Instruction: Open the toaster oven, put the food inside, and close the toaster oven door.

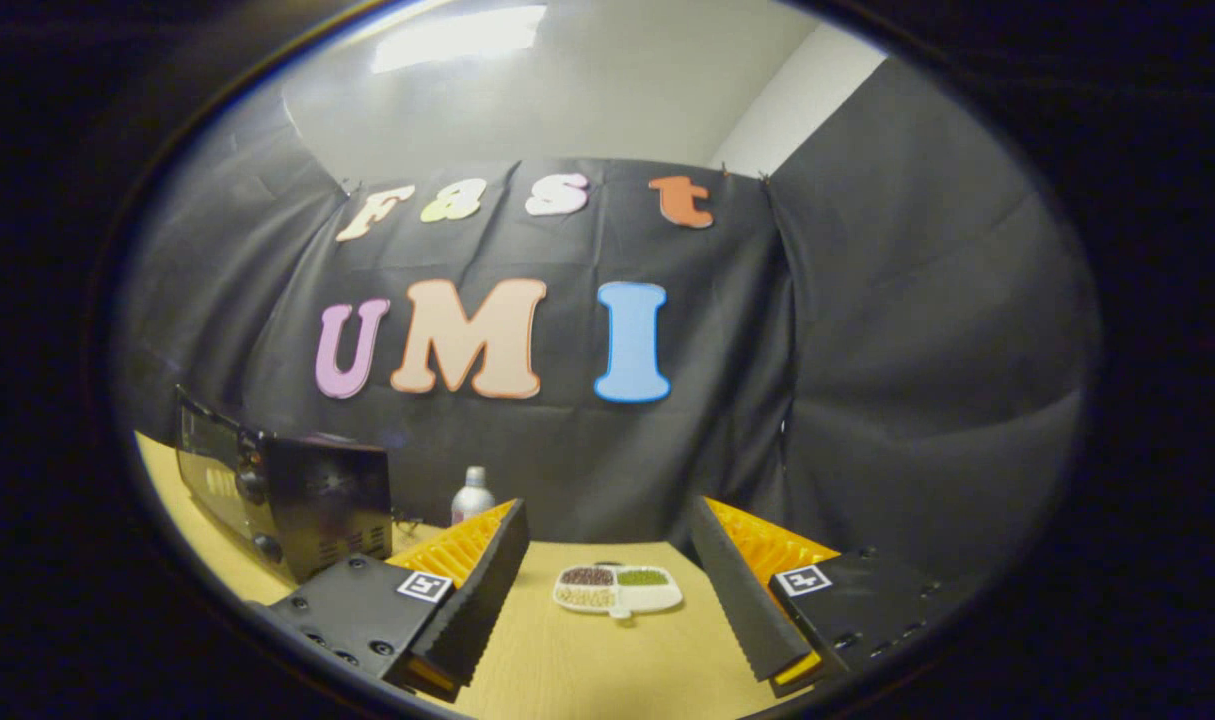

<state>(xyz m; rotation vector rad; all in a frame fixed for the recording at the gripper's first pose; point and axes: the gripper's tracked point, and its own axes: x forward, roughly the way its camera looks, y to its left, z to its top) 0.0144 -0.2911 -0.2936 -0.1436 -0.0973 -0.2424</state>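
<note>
Handling: food tray (617, 588) judged light, rigid, spill-prone; to be gripped at its rim.
Tool (607, 590): released, tray lying ahead between the fingers.

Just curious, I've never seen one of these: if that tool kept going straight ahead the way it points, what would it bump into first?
Probably the white divided food tray on the wooden table. It lies just ahead of the open tool, in line with the gap between its fingers. Depth is hard to judge; the tool may pass above it.
</note>
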